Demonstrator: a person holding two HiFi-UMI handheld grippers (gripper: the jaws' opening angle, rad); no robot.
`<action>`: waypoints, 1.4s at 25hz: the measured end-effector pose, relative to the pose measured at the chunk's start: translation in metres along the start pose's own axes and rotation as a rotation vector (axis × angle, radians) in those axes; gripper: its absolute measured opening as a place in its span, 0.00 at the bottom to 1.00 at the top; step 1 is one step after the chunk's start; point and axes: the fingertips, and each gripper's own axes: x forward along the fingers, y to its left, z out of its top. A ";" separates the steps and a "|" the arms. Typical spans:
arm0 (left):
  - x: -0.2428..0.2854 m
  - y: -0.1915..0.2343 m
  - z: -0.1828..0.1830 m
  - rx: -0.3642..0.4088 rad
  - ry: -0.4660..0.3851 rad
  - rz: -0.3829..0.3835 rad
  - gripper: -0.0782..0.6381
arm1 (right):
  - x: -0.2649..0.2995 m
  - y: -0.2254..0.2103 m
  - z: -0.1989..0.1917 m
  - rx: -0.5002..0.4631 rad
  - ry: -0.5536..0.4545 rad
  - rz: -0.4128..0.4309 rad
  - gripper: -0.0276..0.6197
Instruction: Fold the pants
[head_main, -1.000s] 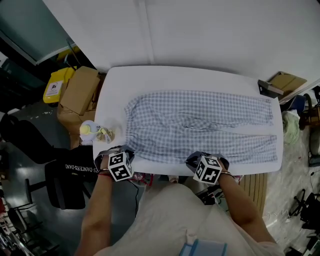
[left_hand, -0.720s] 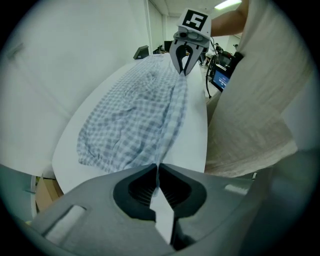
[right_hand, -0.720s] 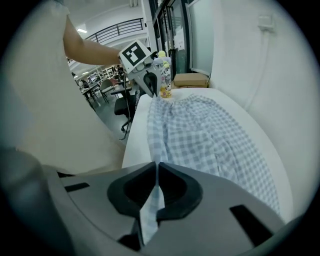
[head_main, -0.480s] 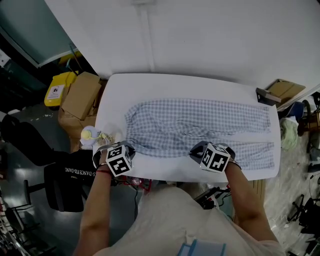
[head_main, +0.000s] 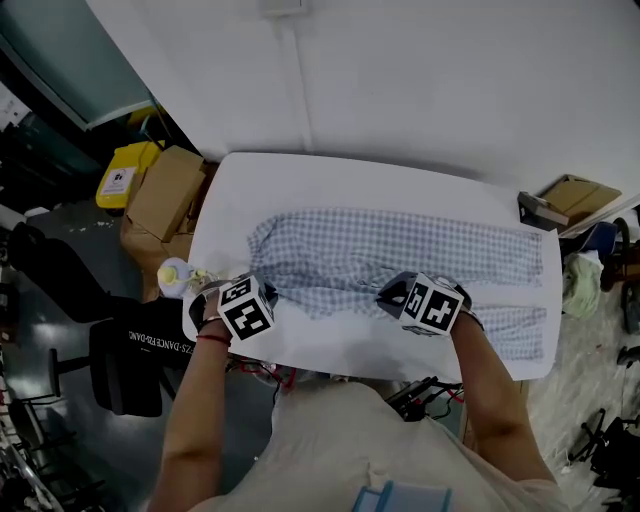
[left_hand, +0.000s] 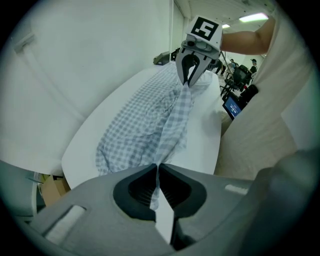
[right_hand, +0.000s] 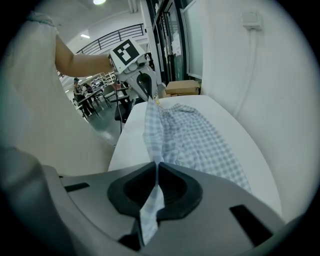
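Blue-and-white checked pants lie lengthwise on the white table, waist at the left, legs to the right. My left gripper is shut on the near edge of the pants by the waist, the cloth pinched between its pads. My right gripper is shut on the near edge of the pants at the near leg. Both hold that edge lifted off the table, stretched taut between them. In each gripper view the other gripper shows at the far end of the raised edge.
Cardboard boxes and a yellow container stand on the floor left of the table. A small yellow-and-white object sits at the table's near left corner. More boxes and clutter lie at the right. My body stands against the near edge.
Both grippers have risen and moved away from the near edge toward the wall, carrying the near edge of the pants up and over the rest of the cloth.
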 end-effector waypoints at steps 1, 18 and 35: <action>0.000 0.004 0.002 -0.001 0.011 0.005 0.14 | -0.001 -0.003 0.000 0.003 -0.003 0.004 0.09; -0.001 0.088 0.013 -0.020 0.156 0.036 0.14 | -0.017 -0.085 0.009 0.019 -0.044 -0.031 0.09; 0.053 0.158 0.023 -0.025 0.206 -0.052 0.14 | 0.020 -0.171 0.005 0.177 0.052 -0.036 0.09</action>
